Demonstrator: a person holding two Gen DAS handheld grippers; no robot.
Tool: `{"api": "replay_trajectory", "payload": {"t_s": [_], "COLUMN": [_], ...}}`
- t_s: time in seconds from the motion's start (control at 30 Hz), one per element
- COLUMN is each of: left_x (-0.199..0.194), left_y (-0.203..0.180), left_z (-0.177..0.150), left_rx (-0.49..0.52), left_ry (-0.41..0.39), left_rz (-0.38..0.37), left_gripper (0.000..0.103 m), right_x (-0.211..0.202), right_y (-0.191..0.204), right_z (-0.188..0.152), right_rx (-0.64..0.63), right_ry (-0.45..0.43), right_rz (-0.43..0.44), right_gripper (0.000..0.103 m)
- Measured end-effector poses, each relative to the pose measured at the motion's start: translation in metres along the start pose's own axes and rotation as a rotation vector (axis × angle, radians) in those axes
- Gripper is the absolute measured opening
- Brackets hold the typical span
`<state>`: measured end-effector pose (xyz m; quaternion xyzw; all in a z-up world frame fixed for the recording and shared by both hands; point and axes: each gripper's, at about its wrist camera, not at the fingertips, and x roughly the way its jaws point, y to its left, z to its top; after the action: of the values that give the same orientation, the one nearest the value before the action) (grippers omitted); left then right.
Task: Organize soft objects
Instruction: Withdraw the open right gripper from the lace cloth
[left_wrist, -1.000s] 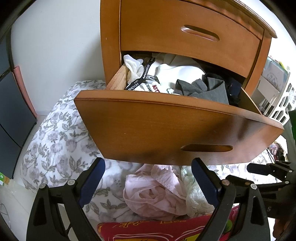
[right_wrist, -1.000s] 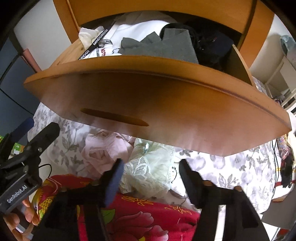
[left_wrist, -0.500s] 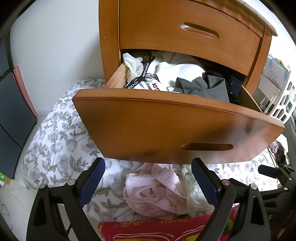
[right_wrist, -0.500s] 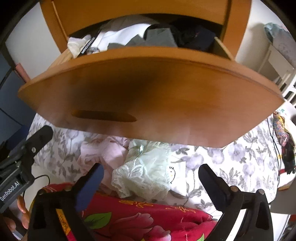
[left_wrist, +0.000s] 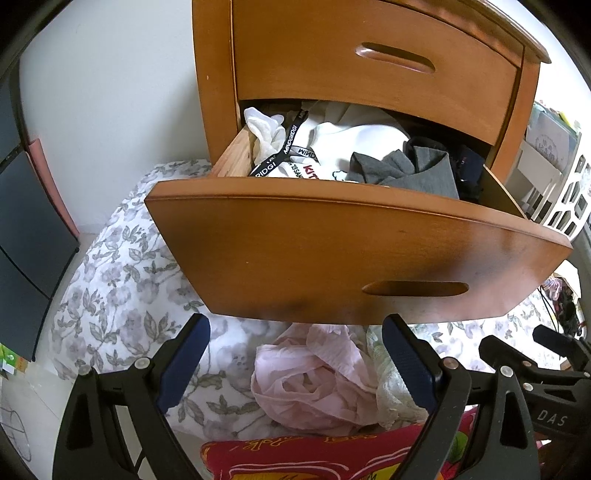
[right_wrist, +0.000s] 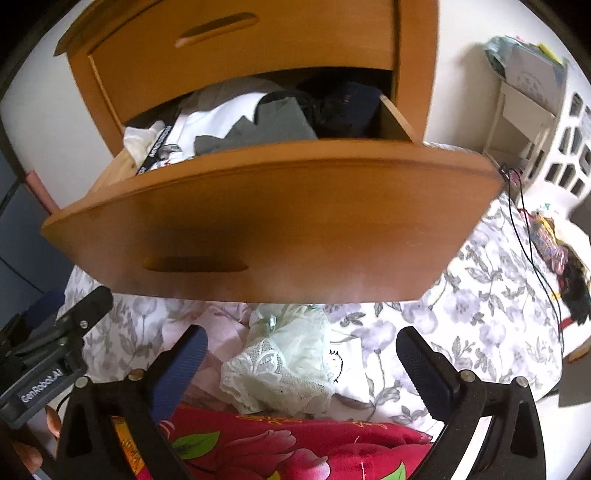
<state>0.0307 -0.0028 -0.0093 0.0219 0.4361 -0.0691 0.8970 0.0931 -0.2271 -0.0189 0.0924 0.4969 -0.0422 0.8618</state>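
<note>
hovering over the bed (left_wrist: 122, 266), left gripper (left_wrist: 295, 354) with jaws spread wide and nothing between them, pointed at a crumpled pink garment (left_wrist: 314, 384) lying on the flowered bedspread just below the pulled-out drawer (left_wrist: 351, 258). right gripper (right_wrist: 301, 354) likewise spread apart and empty, aimed at a pale green lace garment (right_wrist: 284, 365) resting just right of the pink one, touching it. both pieces near the edge of a red flowered blanket (right_wrist: 266, 446) at the near side. drawer hanging open from the wooden dresser (left_wrist: 369, 55), stuffed with white clothing (left_wrist: 354, 144), a grey garment (left_wrist: 406, 170) and dark items at the far right; upper drawer closed. white shelf unit (right_wrist: 521, 110) well off to the right by the wall.
</note>
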Motion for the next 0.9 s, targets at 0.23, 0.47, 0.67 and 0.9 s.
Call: {"api": "replay_trajectory", "payload": {"t_s": [0.23,0.47,0.67,0.9], "left_x": [-0.006,-0.018,-0.039,-0.058], "left_y": [0.001,0.003,0.006,0.007], "left_z": [0.0,0.003,0.017,0.036], "left_rx": [-0.001,0.005,0.001,0.036], "left_ry": [-0.009,-0.009,-0.046,-0.093], "left_rz": [-0.006,-0.027,-0.066,-0.117], "left_gripper": [0.094,0.094,0.094,0.094], "right_x": [-0.005,-0.01,-0.015,-0.017], "right_y": [-0.003,-0.008,-0.009,-0.01], "right_z": [-0.004,-0.005,-0.006,-0.006], "right_rx": [0.019,0.043,0.055,0.06], "right_ry": [-0.034,-0.066,-0.093,-0.106], "right_rz": [-0.01,-0.004,-0.002,0.002], "right_gripper": [0.103,0.103,0.103,0.103]}}
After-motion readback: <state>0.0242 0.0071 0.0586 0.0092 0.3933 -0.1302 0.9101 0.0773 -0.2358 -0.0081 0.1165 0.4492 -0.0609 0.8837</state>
